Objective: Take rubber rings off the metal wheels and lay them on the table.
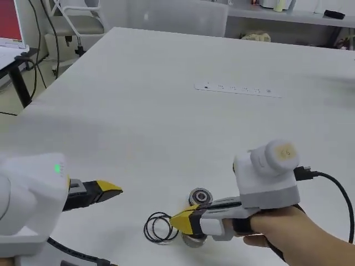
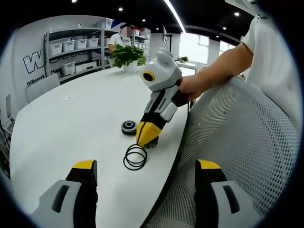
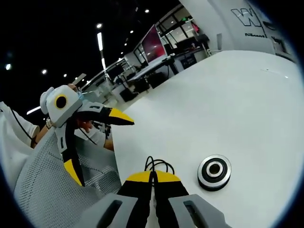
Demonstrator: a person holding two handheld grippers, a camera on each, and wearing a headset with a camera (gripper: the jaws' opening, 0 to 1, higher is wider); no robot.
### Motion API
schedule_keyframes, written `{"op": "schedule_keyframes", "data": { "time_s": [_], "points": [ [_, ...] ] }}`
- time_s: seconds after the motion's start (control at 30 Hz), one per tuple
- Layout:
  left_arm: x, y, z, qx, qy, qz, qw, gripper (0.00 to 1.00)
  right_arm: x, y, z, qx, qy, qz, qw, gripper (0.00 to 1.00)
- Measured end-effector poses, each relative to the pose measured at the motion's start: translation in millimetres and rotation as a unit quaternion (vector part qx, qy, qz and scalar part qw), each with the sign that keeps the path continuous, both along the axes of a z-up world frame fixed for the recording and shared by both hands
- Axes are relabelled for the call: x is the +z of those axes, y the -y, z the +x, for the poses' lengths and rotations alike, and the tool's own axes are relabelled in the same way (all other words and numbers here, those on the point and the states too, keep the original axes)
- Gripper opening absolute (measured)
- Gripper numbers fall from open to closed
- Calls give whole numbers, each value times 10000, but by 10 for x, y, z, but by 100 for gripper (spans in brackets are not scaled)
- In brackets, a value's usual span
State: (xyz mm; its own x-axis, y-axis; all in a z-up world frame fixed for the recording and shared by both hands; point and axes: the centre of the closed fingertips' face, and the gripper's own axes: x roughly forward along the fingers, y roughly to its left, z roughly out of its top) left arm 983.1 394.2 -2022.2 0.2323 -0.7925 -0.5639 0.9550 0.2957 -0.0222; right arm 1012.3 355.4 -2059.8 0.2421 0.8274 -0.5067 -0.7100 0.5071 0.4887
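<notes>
Now | right gripper [image 1: 180,220] jaws together, tips beside rubber rings [image 1: 160,227] | metal wheel [image 1: 200,197] near rings | left gripper [image 1: 112,190] jaws apart, well apart from rings

My white table [image 1: 166,72] takes up most of the head view, with a flat white strip [image 1: 237,90] lying at upper centre. A chair [image 1: 83,19] stands at the upper left. In my left gripper view, shelves of bins [image 2: 71,47] line the upper-left wall beside a leafy plant [image 2: 126,54]. Ceiling spotlights [image 2: 120,8] glow above, and a mesh chair back [image 2: 228,142] sits at right.
</notes>
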Motion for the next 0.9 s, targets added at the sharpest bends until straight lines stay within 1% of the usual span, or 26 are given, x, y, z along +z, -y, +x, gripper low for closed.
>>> {"op": "schedule_keyframes", "data": {
  "time_s": [0.1,0.17,0.23,0.37,0.6,0.7,0.9],
  "points": [
    [-17,-6,-13,2,-48,25,10000,81,-8,15,45,-160,-73,32,9998,0],
    [-22,-18,-3,26,-36,50,10000,81,-7,15,54,-196,-97,54,9997,0],
    [-19,-22,7,41,-14,52,10000,81,-16,13,52,-213,-122,46,9997,0],
    [-25,-16,-10,0,-34,60,10000,80,-45,10,44,-180,-106,-34,9998,0],
    [-26,-27,6,39,-30,64,10000,80,-44,16,60,-129,78,-162,9998,0],
    [-31,-29,5,37,-38,74,10000,80,-42,17,64,-86,167,-231,9996,2],
    [-48,-41,0,26,-50,130,9999,80,-44,29,61,-4,259,-332,9991,3]
  ]
}}
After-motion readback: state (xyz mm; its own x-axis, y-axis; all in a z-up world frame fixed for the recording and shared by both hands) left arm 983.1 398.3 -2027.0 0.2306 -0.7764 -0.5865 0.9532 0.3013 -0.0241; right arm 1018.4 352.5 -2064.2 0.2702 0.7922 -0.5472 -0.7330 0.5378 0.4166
